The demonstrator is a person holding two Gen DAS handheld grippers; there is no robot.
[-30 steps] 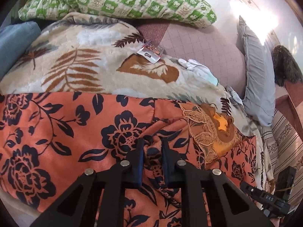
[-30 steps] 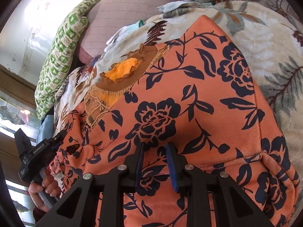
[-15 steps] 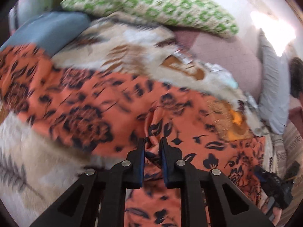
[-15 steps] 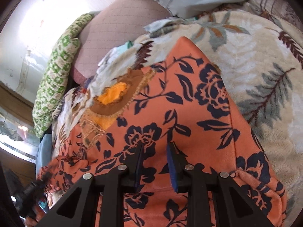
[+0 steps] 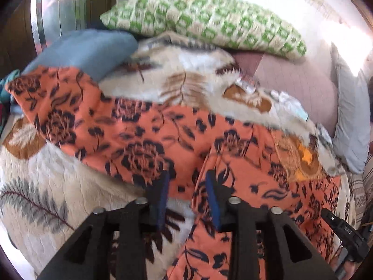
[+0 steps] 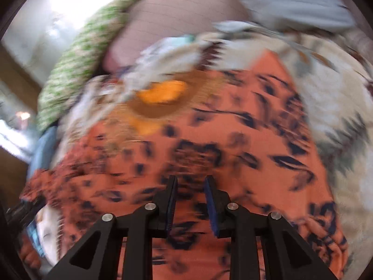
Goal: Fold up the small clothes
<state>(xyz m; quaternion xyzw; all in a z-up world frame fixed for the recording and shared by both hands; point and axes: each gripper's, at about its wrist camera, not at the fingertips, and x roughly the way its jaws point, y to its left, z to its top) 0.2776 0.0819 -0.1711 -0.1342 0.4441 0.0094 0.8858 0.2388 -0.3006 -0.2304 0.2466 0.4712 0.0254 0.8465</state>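
An orange garment with dark flower print (image 5: 144, 130) lies spread on a cream leaf-print blanket (image 5: 46, 186), one part stretched far to the left. Its brown and yellow neck trim (image 5: 303, 158) is at the right. My left gripper (image 5: 186, 186) is open just above the cloth, with a fold edge between its fingers. In the right wrist view the same garment (image 6: 233, 140) fills the middle, blurred. My right gripper (image 6: 190, 193) hovers over it with a small gap between the fingers; nothing is pinched.
A green patterned pillow (image 5: 209, 21), a blue cushion (image 5: 88, 49), a pink cushion (image 5: 298, 84) and a grey pillow (image 5: 352, 116) lie at the back of the bed. The other gripper's handle (image 5: 345, 233) shows at the lower right.
My left gripper pulled the cloth leftward, then opened and let it go. The garment now lies spread further to the left. The right wrist view has shifted and is blurred.
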